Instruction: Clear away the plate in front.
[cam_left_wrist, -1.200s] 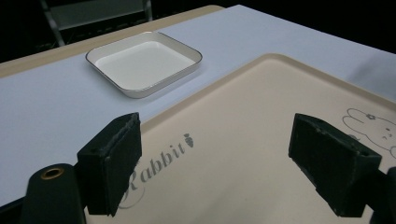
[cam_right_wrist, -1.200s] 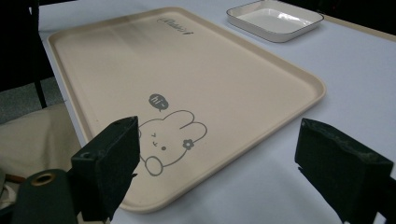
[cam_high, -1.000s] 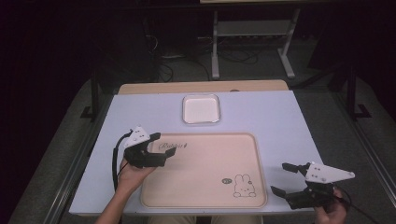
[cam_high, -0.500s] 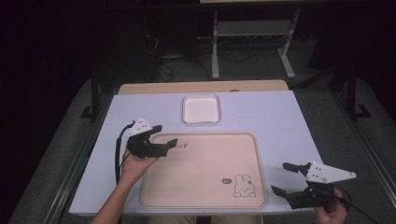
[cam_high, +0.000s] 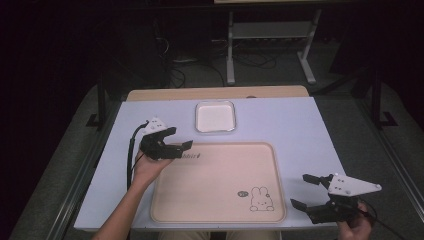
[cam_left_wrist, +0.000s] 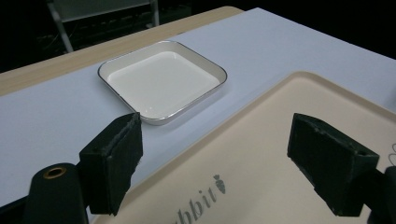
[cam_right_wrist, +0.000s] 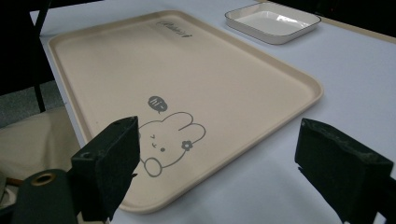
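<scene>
High view: the left gripper (cam_high: 175, 139) is held over the far-left corner of the beige tray (cam_high: 215, 170), its jaws spread wide with nothing between them and aimed right and slightly far, toward the white dish (cam_high: 215, 116). That aim suggests the dish is the thing being reached for; the wide spread would let the jaws straddle a rim. The dish lies on the pale table (cam_high: 300, 125) just beyond the tray's far edge, apart from it, left of the table's middle. It is nearly square with rounded corners, so little long axis can be told; its sides are set parallel to the table's edges, and its hollow faces up, empty.

Seen from the left gripper view, the dish (cam_left_wrist: 161, 79) sits ahead and left of the gap between the 2 jaws, its nearest corner close to the left pad, untouched.

The right gripper (cam_high: 307, 192) is held low at the near-right corner of the tray, jaws likewise spread and empty, pointing left; it is judged to be parked clear of the work. The tray's long axis runs left to right, its rabbit drawing (cam_high: 261, 198) toward the near-right.
</scene>
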